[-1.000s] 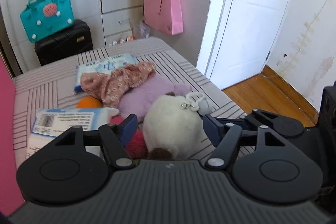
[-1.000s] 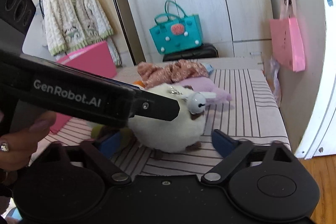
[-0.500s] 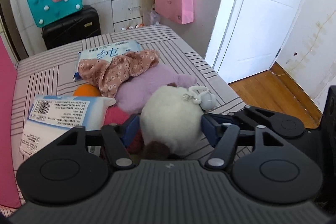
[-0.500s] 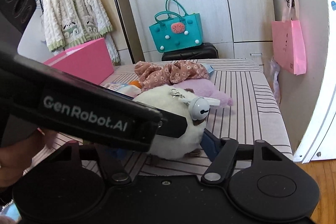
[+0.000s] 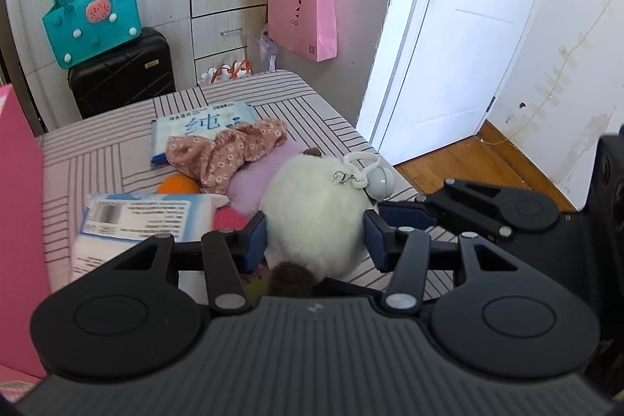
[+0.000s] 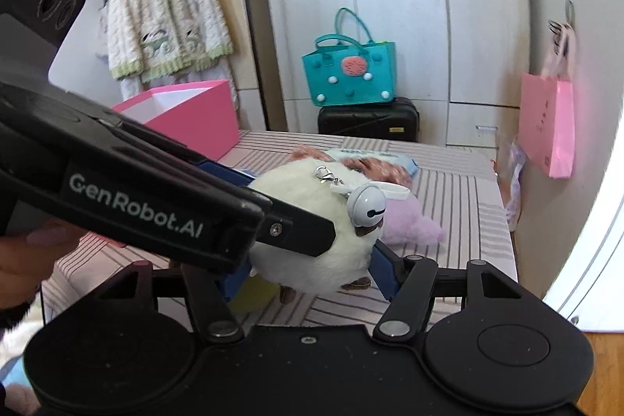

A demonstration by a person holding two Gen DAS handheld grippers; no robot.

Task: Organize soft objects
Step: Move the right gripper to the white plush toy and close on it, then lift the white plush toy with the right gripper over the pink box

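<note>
A round white plush toy (image 5: pixel 316 213) with a grey bell (image 5: pixel 379 182) on a clip hangs just above the striped bed (image 5: pixel 97 158). My left gripper (image 5: pixel 315 236) grips its sides, jaws still closing, both blue pads pressing into the fur. My right gripper (image 6: pixel 308 271) holds the same white plush toy (image 6: pixel 312 232) from another side, pads dug into it. The left gripper's black body (image 6: pixel 156 205) crosses the right wrist view in front of the toy. Behind lie a purple plush (image 5: pixel 257 182) and a floral cloth (image 5: pixel 226 151).
Two tissue packs (image 5: pixel 136 221) (image 5: pixel 195 123), an orange ball (image 5: pixel 177 184) and a red soft thing (image 5: pixel 228 219) lie on the bed. A pink box (image 6: pixel 187 115) stands at its left. A teal bag (image 6: pixel 351 73) sits on a black suitcase (image 6: pixel 368 119); a white door (image 5: pixel 448 45) is at the right.
Both grippers have closed onto the white plush toy and risen, and the toy has come up off the bed with them.
</note>
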